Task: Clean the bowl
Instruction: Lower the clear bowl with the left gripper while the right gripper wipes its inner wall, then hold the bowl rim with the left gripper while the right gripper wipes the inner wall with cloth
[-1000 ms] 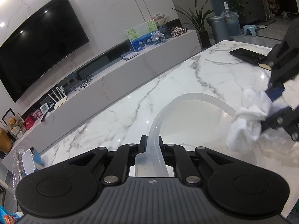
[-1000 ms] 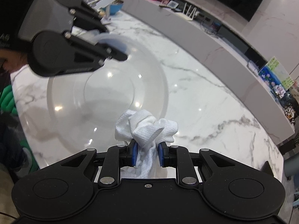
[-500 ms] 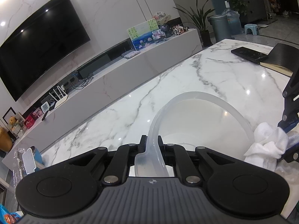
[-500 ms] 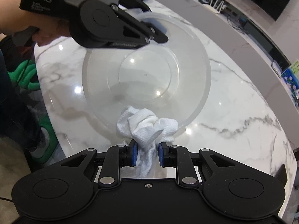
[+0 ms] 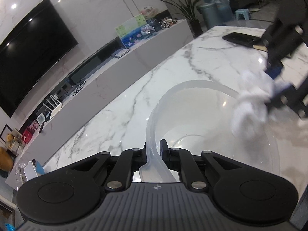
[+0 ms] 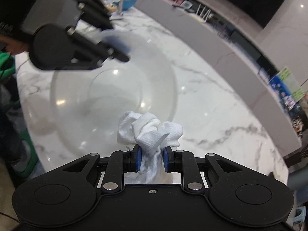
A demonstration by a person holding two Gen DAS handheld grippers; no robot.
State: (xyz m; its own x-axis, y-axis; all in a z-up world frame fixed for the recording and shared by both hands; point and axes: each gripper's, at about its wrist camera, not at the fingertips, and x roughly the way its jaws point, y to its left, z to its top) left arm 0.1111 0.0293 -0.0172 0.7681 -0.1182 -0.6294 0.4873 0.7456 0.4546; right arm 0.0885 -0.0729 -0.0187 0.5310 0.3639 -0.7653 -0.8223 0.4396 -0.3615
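Observation:
A clear plastic bowl point(image 5: 194, 119) is held over the white marble table. My left gripper point(image 5: 154, 154) is shut on the bowl's near rim. It also shows in the right wrist view point(image 6: 115, 55), clamped on the bowl's far rim. The bowl point(image 6: 115, 88) fills the middle of that view. My right gripper point(image 6: 151, 158) is shut on a crumpled white cloth point(image 6: 150, 130), which lies against the bowl's near edge. In the left wrist view the cloth point(image 5: 250, 105) and right gripper point(image 5: 273, 84) sit blurred at the bowl's right rim.
The marble table point(image 5: 119, 115) runs to a rounded edge. A black phone point(image 5: 238, 38) and a dark notebook point(image 5: 259, 47) lie at its far end. A long low TV cabinet point(image 5: 107, 73) stands behind. A blue bowl point(image 6: 128, 3) sits beyond the left gripper.
The bowl has tilted back down toward level. The cloth has moved from below the bowl's outer edge up onto its rim. Both grippers stay shut on what they hold.

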